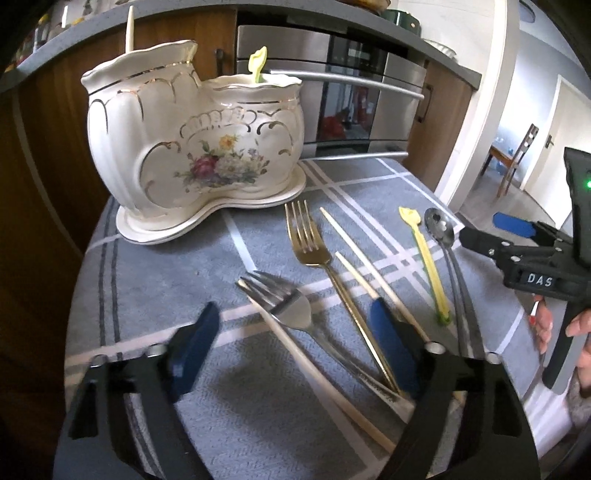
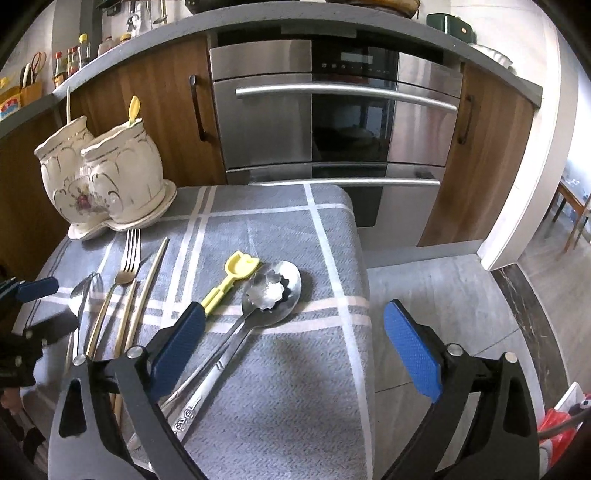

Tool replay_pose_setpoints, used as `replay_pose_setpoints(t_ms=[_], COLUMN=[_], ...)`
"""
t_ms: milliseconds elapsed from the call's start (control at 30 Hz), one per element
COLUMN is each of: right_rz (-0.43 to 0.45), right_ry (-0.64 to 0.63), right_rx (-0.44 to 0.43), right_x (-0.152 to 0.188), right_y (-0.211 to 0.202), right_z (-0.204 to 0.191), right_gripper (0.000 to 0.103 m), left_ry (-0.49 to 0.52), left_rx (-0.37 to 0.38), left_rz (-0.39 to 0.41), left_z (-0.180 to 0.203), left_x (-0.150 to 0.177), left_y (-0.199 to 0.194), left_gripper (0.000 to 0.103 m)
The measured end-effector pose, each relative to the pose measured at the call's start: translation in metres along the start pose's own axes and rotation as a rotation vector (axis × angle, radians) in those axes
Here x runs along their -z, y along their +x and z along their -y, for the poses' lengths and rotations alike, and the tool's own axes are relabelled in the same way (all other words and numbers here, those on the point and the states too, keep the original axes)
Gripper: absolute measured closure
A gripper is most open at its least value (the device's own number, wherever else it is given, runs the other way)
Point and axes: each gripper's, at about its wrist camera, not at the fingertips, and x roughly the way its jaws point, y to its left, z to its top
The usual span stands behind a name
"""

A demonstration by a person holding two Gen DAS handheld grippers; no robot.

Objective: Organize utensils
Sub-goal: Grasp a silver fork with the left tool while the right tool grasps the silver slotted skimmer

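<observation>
1. My left claw hangs with its blue pads spread wide apart, gripping nothing, over the near end of the grey checked cloth.
2. Between those pads lie a silver fork and a pale chopstick crossing it, both well short of the ceramic holder.
3. Just right of them, a gold fork and two more chopsticks point toward the holder.
4. My right claw is also wide open, empty, above the handles of two steel spoons; a yellow pick lies just left of their bowls.
5. The holder stands at the cloth's far left corner, one chopstick in its taller pot, a yellow pick in the lower.
6. Beyond it is the oven.
</observation>
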Motion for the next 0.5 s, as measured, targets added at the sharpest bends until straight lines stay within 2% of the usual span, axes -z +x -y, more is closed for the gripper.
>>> replay_pose_setpoints(t_ms=[100, 233, 400, 500], right_rz=[-0.005, -0.009, -0.022, -0.028], right_ry=[0.003, 0.002, 0.0, -0.003], right_rx=[-0.01, -0.018, -0.029, -0.031], right_x=[0.0, 0.0, 0.001, 0.0], right_y=[0.0, 0.001, 0.004, 0.007], right_z=[-0.001, -0.003, -0.006, -0.009], right_gripper=[0.012, 0.015, 0.021, 0.03], left_ry=[0.006, 0.004, 0.003, 0.0], left_rx=[0.002, 0.012, 0.007, 0.001], left_rz=[-0.008, -0.026, -0.033, -0.035], left_z=[0.001, 0.002, 0.003, 0.003], left_x=[0.001, 0.001, 0.0, -0.001], left_y=[0.002, 0.007, 0.012, 0.015], left_gripper=[0.043, 0.054, 0.062, 0.067])
